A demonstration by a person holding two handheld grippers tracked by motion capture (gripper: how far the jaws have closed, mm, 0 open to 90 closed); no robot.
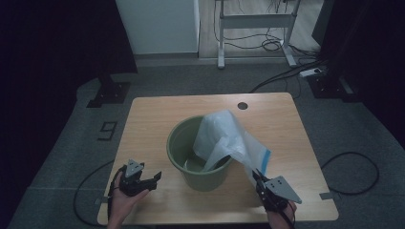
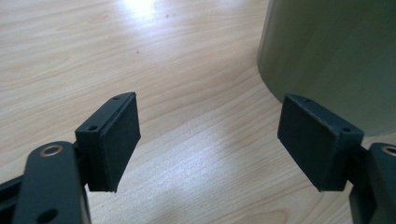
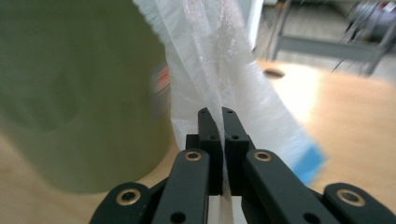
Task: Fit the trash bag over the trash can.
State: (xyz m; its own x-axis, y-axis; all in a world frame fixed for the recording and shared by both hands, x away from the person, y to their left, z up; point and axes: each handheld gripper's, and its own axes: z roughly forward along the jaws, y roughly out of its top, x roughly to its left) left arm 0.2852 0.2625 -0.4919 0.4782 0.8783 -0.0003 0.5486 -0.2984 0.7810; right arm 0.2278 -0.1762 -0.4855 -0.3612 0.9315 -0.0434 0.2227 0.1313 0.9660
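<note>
Nearest the tabletop's [image 1: 143, 114] front edge, to the left of the green bucket [image 1: 184, 143], the left hand-held gripper [image 1: 155, 179] is held low with its jaws spread and nothing between them; in the left gripper view [image 2: 208, 135] bare wood is seen between the pads, with the bucket wall [image 2: 336, 56] just beside the right one. On the bucket's other side, also near the front edge, the right hand-held gripper [image 1: 257, 175] is pressed together on a fold of the white plastic bag [image 1: 224, 136]; in the right gripper view [image 3: 217, 114] the film [image 3: 210, 60] is seen pinched between the closed pads. From there the bag is draped up over the bucket's right rim and partly into it. Beyond the bucket lies a round hole [image 1: 242, 105] in the tabletop.

Judged from here, the thin film could slip or tear if pulled hard against the rim, and the unsteadied bucket could be dragged or tipped.
</note>
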